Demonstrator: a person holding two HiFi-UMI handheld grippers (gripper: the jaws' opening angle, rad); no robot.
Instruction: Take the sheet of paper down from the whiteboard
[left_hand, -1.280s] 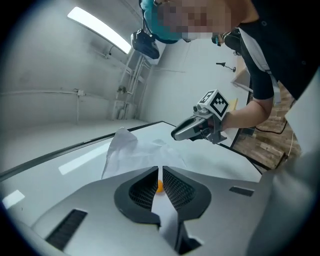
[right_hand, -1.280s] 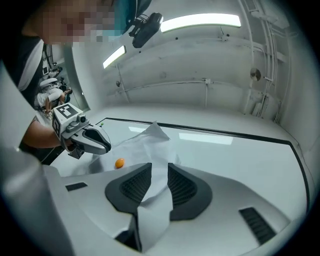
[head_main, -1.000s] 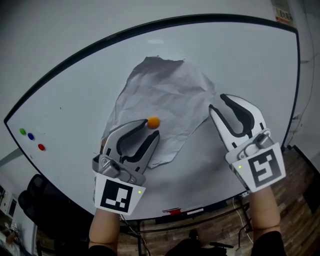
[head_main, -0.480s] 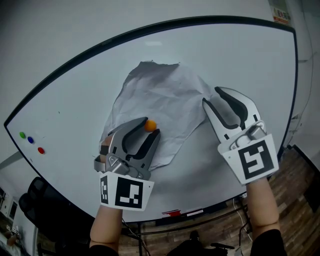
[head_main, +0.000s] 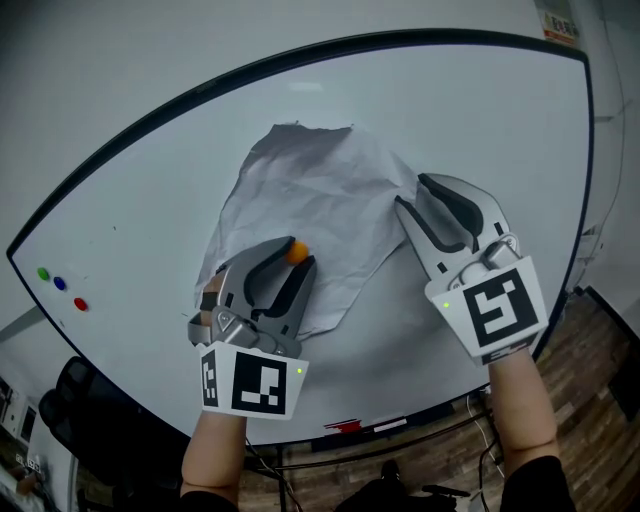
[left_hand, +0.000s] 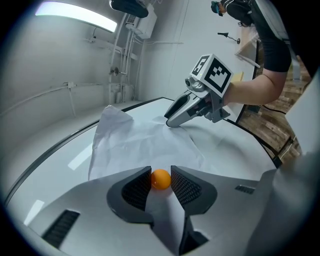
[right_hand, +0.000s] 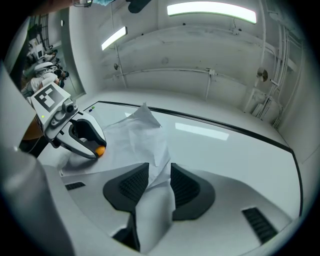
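Right tongs (head_main: 412, 192) slid left onto the paper's (head_main: 310, 190) right edge. They're spread around it, not pinching, ready to catch. Left tongs (head_main: 296, 258) closing on the orange magnet (left_hand: 161, 179) pinning the paper to the whiteboard (head_main: 150, 200).

Crumpled white paper (head_main: 310, 200) on whiteboard (head_main: 480, 130) ctr, R edge curling off.

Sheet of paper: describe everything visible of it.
The crumpled white sheet of paper lies against the whiteboard, its top edge ragged. An orange round magnet sits on its lower left; the left gripper is closing its jaws on that. The sheet's right edge stands between the open jaws of the right gripper.
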